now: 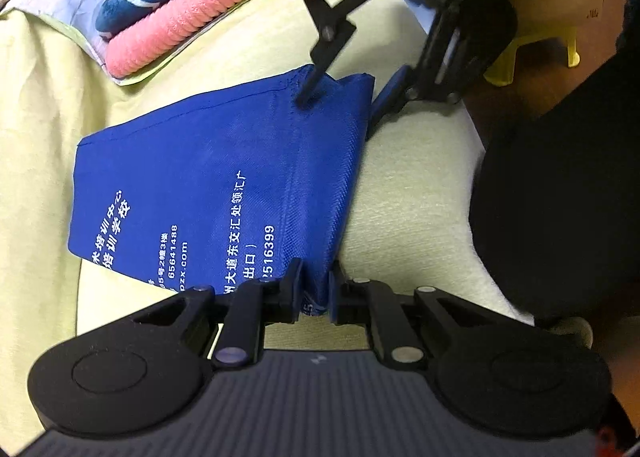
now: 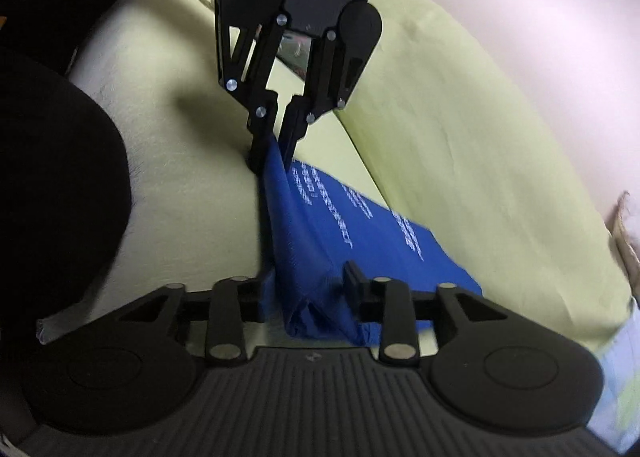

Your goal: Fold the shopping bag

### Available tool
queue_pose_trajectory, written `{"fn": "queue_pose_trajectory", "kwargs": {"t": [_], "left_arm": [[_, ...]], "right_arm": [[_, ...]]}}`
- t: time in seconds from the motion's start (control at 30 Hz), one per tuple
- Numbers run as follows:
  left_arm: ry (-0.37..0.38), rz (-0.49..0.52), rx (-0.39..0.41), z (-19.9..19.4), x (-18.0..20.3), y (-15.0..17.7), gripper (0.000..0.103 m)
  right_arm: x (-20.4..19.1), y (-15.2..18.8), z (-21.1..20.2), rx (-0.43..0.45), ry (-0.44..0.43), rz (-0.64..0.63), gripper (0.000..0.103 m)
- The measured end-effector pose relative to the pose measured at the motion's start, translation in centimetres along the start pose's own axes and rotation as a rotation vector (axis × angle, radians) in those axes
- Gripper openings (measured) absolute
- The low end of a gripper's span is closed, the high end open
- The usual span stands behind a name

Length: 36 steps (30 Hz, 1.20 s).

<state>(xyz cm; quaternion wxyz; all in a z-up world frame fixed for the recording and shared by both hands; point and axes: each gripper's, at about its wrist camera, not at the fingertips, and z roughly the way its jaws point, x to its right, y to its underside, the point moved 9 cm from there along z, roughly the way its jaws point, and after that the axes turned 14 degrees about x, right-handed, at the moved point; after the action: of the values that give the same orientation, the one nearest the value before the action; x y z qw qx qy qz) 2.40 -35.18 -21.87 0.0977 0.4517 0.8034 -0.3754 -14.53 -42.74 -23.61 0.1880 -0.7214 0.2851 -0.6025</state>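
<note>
Over on the left lie folded towels [image 1: 208, 1], pink under blue, stacked on a patterned cloth, well clear of the action. Centre stage, the blue shopping bag [image 1: 208, 185] lies on the pale yellow-green bedcover [image 1: 408, 193], partly folded, printed side up, its long axis running between the two grippers. The left gripper [image 1: 316, 289] is clenched on one end of the raised fold; the right gripper [image 2: 308, 297] is clamped on the bunched far end. Further right, a person's dark clothing [image 1: 560, 197] crowds the bed's edge, with a yellow stool [image 1: 532, 53] behind.
</note>
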Motion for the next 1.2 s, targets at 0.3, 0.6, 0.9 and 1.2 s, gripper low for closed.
{"fn": "queue_pose_trajectory", "kwargs": {"t": [0.3,0.6,0.9,1.2], "left_arm": [[0.045,-0.178,0.034,-1.6,-0.4,0.1,0.016],[0.165,-0.280,0.029,-2.9,0.5,-0.5,0.025],[0.082,-0.338,0.005,-2.3,-1.7,0.3,0.030],[-0.126,-0.288,0.112,-5.3,-2.2,-2.8,0.028]], "right_arm": [[4.4,-0.4,0.3,-0.078,-0.163,0.670,0.015],[6.7,2.8,0.8,-0.247,-0.404,1.492,0.015],[5.7,7.1,2.8,-0.454,-0.382,1.963,0.009],[5.7,7.4,4.2,-0.529,-0.368,1.894,0.009]]}}
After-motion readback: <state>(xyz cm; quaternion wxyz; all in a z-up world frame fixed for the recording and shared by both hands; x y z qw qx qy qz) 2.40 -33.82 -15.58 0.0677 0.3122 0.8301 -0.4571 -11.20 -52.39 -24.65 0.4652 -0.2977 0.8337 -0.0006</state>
